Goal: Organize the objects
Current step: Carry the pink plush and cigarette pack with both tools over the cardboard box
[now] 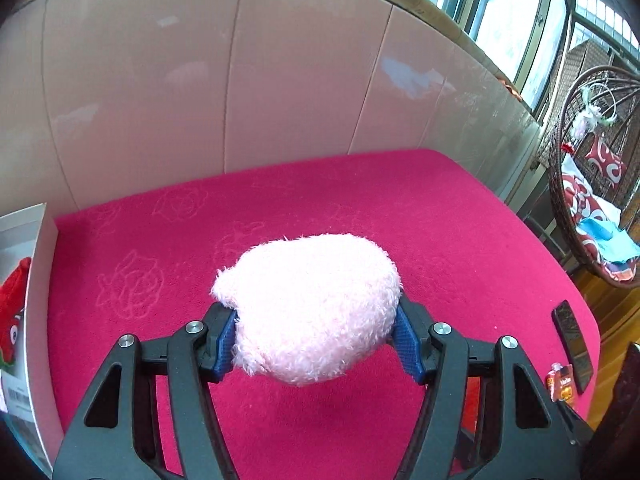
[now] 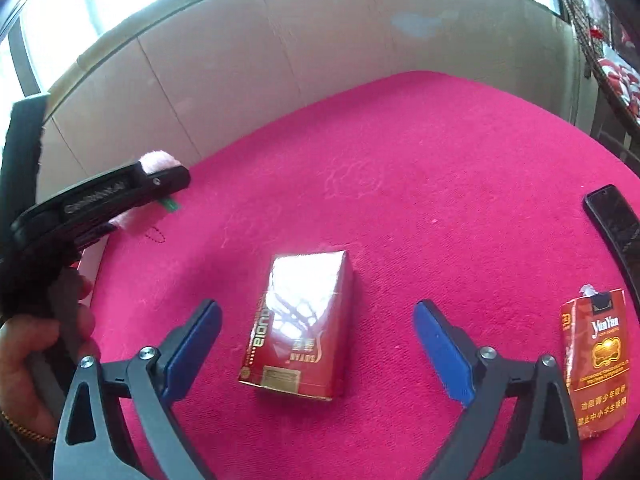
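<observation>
My left gripper (image 1: 316, 340) is shut on a fluffy pink plush toy (image 1: 312, 304) and holds it above the pink table cloth (image 1: 360, 200). In the right wrist view the left gripper (image 2: 160, 184) shows at the left edge with pink fur sticking out. My right gripper (image 2: 316, 344) is open, its blue pads on either side of a glossy red cigarette box (image 2: 300, 324) lying on the cloth, not touching it. A crumpled red YunYan soft pack (image 2: 596, 364) lies to the right.
A white box (image 1: 36, 280) at the left edge holds a red plush toy (image 1: 14, 304). A black phone (image 1: 572, 344) (image 2: 616, 224) lies near the table's right edge. A pale panel wall stands behind the table. A wicker hanging chair (image 1: 592, 184) is to the right.
</observation>
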Available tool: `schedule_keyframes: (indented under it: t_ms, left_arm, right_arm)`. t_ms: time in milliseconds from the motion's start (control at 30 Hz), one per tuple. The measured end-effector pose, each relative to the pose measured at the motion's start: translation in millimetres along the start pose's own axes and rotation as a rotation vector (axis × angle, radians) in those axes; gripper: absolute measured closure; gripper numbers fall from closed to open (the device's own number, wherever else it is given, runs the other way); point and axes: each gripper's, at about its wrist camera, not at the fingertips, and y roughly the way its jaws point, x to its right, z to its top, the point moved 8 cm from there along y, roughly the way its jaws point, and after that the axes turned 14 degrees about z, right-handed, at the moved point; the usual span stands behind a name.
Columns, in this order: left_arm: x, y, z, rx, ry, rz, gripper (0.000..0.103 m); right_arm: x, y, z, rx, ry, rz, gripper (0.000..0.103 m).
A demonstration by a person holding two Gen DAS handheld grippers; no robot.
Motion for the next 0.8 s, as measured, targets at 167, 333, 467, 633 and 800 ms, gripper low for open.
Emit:
schedule_keyframes:
  t_ms: [167,333,467,633,800]
  left_arm:
    - [-22.6,-48.0,-2.6,0.055,-0.048,-0.024,0.039]
    - [-53.7,-99.5,-4.2,0.136,-0.068,-0.026,0.039]
    - [-77.0,-123.1,-7.6,0.166,-0.092,-0.012,0.039]
    - [-105.8,-140.6,-17.3,0.189,-0.133,0.040,0.039]
    - [-139.9,-155.1,-23.6,0.205,-0.181,0.087,0.039]
  right_arm:
    - [-17.8,31.1,-15.4,-0.089,-0.163,-0.159,0.006]
    - [-22.3,25.0,-19.8,-0.085,-0.219,-0.147,0.048]
    - [-26.3,15.0,-21.3,-0.077,-0.183,-0.070,0.049]
    - [-53.1,-6.4,-14.6,-0.030,-0.209,0.004,0.049]
    - [-91.3,-24.6,-3.7,-0.004,-0.248,0.064,0.049]
